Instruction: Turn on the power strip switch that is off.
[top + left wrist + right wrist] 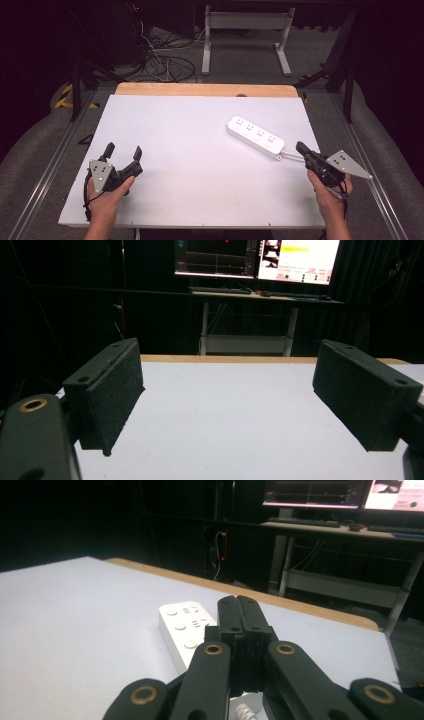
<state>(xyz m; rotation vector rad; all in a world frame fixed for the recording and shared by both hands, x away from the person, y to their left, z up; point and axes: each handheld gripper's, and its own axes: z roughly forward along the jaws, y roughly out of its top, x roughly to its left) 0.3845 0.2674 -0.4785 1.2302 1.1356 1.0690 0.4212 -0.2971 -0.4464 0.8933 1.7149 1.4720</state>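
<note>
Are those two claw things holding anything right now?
No. The left gripper is wide open over bare board; the right gripper is shut on nothing, just short of the white power strip.

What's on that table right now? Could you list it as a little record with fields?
Surface: white board on a wooden table
Item: white power strip, lying flat at the right, its cable end toward the right gripper
Left gripper: jaws wide apart, nothing between them
Right gripper: jaws pressed together, just behind the strip's cable end
Background: lit monitors on a desk

Lab: dark curtains, monitors (257, 259) on desk, floor cables (160, 62)
</note>
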